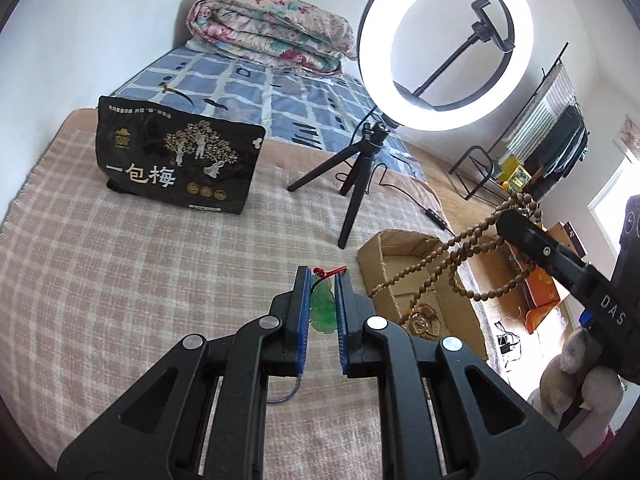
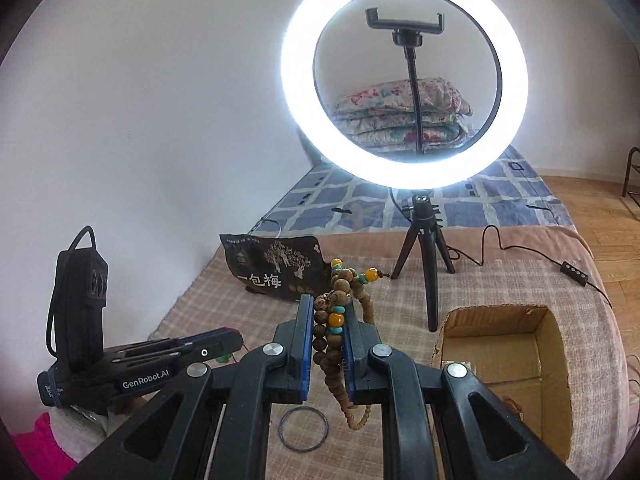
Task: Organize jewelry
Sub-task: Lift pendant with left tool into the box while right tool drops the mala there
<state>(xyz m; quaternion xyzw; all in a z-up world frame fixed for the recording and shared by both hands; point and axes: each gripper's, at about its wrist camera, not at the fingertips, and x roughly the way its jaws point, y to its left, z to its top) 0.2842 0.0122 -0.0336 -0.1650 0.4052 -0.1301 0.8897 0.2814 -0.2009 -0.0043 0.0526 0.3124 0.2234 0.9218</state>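
Left gripper point(image 1: 323, 300): fingers nearly closed, blue pads clamped on a green jade pendant point(image 1: 323, 309) near the lower centre of the left wrist view. A red cord point(image 1: 329, 271) loops from the top of the pendant, just above the fingertips. The gripper is held above a checked beige blanket point(image 1: 120, 264) that fills the lower left of the frame.

Right gripper point(image 2: 328, 312): fingers narrowly apart, pinching a wooden bead necklace point(image 2: 335, 364) at lower centre of the right wrist view. Brown beads bunch between the pads; yellow and turquoise beads sit at the top of the bunch, and a strand hangs down below the fingers. In the left wrist view the same necklace point(image 1: 448, 256) dangles in long loops from the right gripper point(image 1: 516, 216) at the right of the frame, over an open cardboard box point(image 1: 404, 248).

The cardboard box point(image 2: 504, 344) sits at lower right of the right wrist view, on the blanket. In the left wrist view, a gold-coloured piece lies inside it, too small to identify.

A thin dark ring point(image 2: 303, 429) lies flat on the blanket at bottom centre of the right wrist view, beneath the fingers.

Other items: black snack bag point(image 1: 176, 156) upright at centre left; lit ring light point(image 1: 444, 40) on a tripod point(image 1: 356, 176) at upper right; folded floral quilt point(image 1: 272, 28) at top centre.
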